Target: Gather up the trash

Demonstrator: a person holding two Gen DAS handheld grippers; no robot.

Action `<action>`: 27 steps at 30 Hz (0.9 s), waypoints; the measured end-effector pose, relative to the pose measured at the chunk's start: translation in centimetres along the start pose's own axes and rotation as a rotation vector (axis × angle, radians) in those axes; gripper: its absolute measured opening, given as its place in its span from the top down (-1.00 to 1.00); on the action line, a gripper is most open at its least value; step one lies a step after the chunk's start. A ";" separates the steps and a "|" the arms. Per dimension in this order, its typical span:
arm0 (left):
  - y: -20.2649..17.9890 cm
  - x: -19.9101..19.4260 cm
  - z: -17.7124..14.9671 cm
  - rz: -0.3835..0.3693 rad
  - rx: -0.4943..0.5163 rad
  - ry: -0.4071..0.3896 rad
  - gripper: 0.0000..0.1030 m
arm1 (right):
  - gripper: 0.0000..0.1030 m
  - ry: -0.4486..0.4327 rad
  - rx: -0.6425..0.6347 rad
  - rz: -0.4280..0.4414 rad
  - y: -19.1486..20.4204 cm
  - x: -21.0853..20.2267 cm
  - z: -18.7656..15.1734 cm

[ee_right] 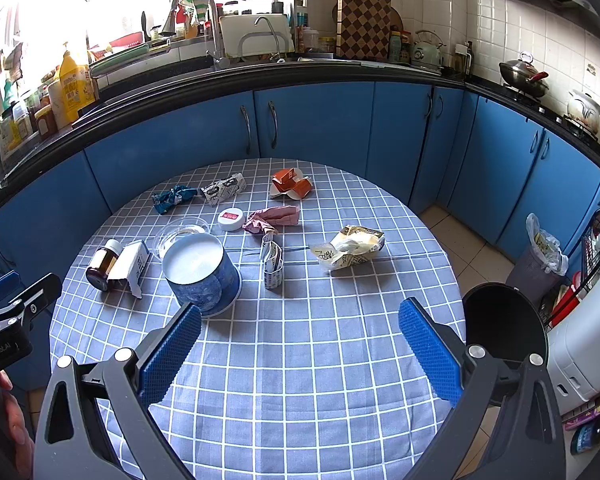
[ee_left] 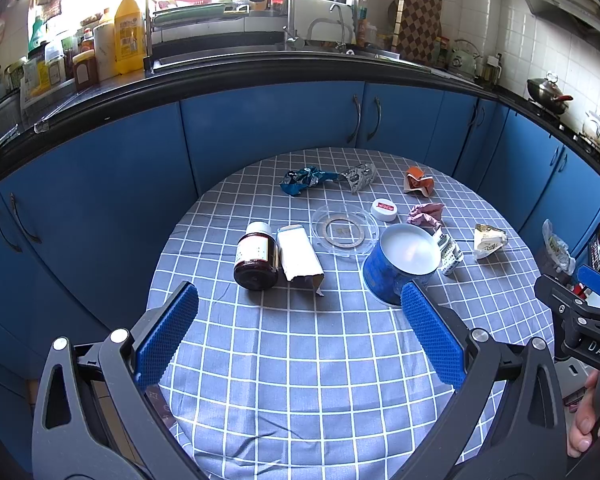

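Observation:
Trash lies on the round checked table [ee_left: 300, 360] [ee_right: 300, 360]: a tipped blue paper cup [ee_left: 400, 260] [ee_right: 202, 272], a brown bottle [ee_left: 256, 258] [ee_right: 102, 264] beside a white carton [ee_left: 300, 258] [ee_right: 134, 266], a clear lid [ee_left: 345, 230], a white cap [ee_left: 383, 210] [ee_right: 231, 219], a pink wrapper [ee_left: 425, 215] [ee_right: 272, 218], a yellow wrapper [ee_left: 488, 240] [ee_right: 350, 246], an orange box [ee_left: 418, 185] [ee_right: 291, 184], a blue foil [ee_left: 306, 180] [ee_right: 172, 197]. My left gripper [ee_left: 300, 312] is open above the near table. My right gripper [ee_right: 300, 332] is open, empty.
A black bin [ee_right: 504, 332] stands open at the table's right edge, with a lined grey bin [ee_right: 540, 264] behind it. Blue cabinets [ee_left: 260, 128] and a crowded counter [ee_left: 260, 60] curve around the far side. A white appliance [ee_right: 584, 348] stands at right.

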State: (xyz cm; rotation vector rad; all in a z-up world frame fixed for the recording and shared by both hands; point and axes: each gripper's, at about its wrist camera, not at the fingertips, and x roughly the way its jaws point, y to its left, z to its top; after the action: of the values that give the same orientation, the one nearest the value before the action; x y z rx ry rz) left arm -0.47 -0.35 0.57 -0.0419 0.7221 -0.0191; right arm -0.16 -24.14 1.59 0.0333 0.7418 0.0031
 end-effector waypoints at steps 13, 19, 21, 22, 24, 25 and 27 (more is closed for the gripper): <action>0.2 0.4 -0.1 0.001 0.000 0.004 -0.94 | -0.87 0.003 -0.003 0.000 0.2 0.3 -0.1; 1.7 2.2 -0.3 0.019 -0.032 0.035 -0.94 | -0.87 0.026 -0.023 0.010 1.1 2.3 -0.3; 2.4 3.1 -0.4 0.026 -0.041 0.050 -0.94 | -0.87 0.038 -0.040 0.014 1.8 3.1 -0.4; 2.7 3.4 -0.5 0.029 -0.045 0.057 -0.94 | -0.87 0.046 -0.052 0.020 2.4 3.7 -0.4; 3.4 4.4 -0.6 0.039 -0.056 0.075 -0.94 | -0.87 0.056 -0.068 0.033 3.2 4.5 -0.5; 3.8 4.8 -0.6 0.041 -0.062 0.083 -0.94 | -0.87 0.061 -0.080 0.042 3.8 4.8 -0.5; 4.6 5.7 -0.6 0.043 -0.076 0.100 -0.94 | -0.87 0.066 -0.103 0.056 4.7 5.4 -0.5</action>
State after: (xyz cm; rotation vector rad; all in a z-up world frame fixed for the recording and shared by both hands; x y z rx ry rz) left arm 3.40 4.05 -3.83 -0.0983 0.8234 0.0477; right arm 3.52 -19.32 -2.26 -0.0447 0.8051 0.0967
